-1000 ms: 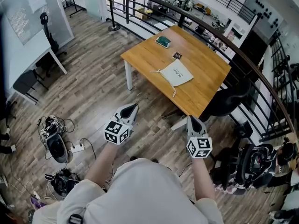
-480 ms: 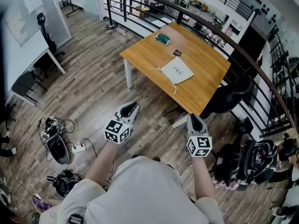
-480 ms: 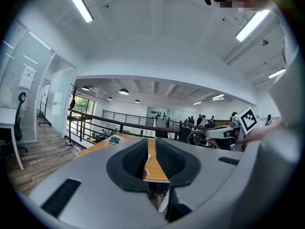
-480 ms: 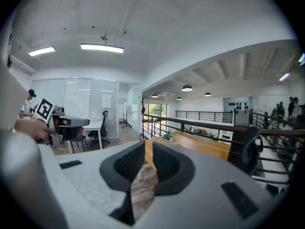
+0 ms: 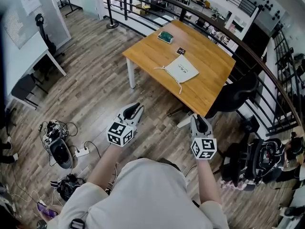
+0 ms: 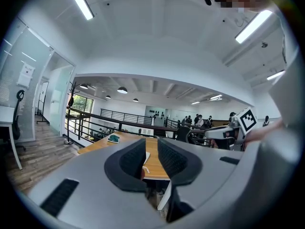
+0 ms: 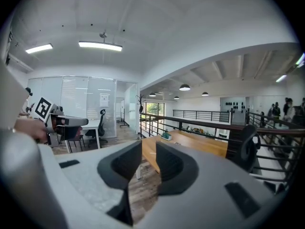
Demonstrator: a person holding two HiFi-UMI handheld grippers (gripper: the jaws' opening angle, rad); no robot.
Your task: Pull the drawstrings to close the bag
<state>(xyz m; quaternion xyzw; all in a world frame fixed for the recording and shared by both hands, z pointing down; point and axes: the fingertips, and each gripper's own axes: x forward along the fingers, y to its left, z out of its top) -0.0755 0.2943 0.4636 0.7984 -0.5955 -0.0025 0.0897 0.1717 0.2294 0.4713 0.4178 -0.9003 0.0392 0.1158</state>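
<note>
Limp, light bag [image 5: 181, 69], likely slides; pinch thin drawstrings [image 5: 178, 88] near their ends. Far off, left gripper [image 5: 134, 109] and right gripper [image 5: 198, 120]: jaws slightly apart, empty.

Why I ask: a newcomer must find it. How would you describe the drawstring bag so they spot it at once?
Find the wooden table in the upper middle of the head view. The drawstring bag lies flat near its middle, cords trailing toward the near edge. It is the large pale cloth square; its neighbours are a small green object and a tiny dark card.
</note>
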